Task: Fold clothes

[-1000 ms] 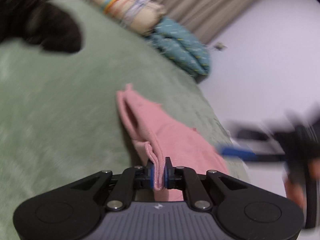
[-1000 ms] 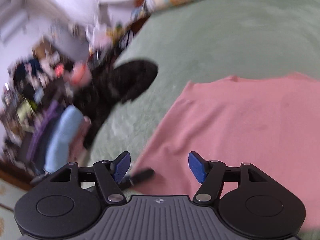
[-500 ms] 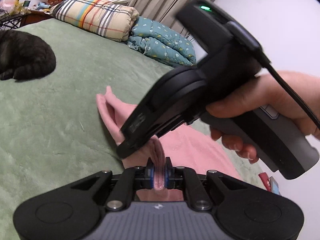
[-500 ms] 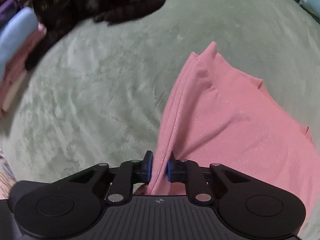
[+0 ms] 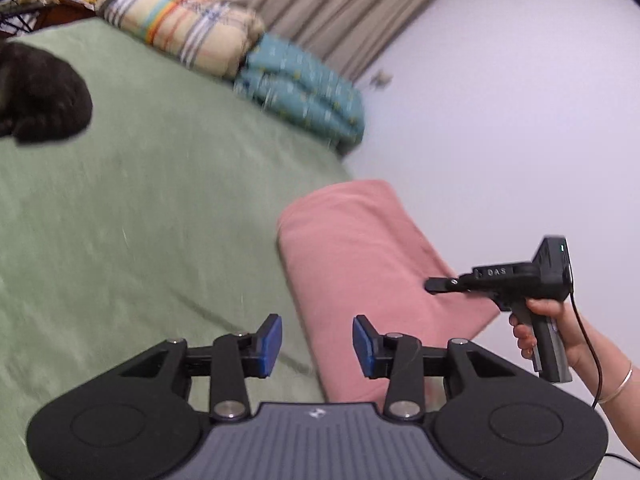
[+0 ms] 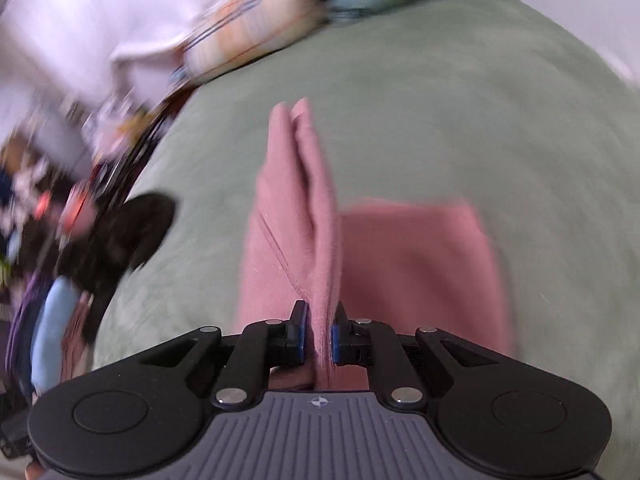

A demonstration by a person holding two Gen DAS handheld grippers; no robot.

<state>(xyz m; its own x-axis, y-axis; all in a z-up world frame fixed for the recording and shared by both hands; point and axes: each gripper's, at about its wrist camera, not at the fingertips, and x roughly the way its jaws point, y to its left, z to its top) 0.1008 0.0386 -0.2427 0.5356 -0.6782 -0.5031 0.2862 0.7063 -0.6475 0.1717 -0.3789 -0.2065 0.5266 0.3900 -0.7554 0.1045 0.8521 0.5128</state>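
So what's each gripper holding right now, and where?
Right gripper pinches the pink knit garment by a bunched folded edge. Left gripper, just opened, holds nothing.

Left gripper [image 5: 317,346] over the bed [image 5: 160,200]
Its jaws, just opened, stand empty; the folded pink garment [image 5: 360,264] lies at one o'clock.

the folded garment [image 5: 360,264] lies on the bed [image 5: 160,208] near its right edge — a cat [image 5: 40,96] rests far left, two pillows [image 5: 180,28] sit behind, and the wall [image 5: 500,100] lies right of the bed.
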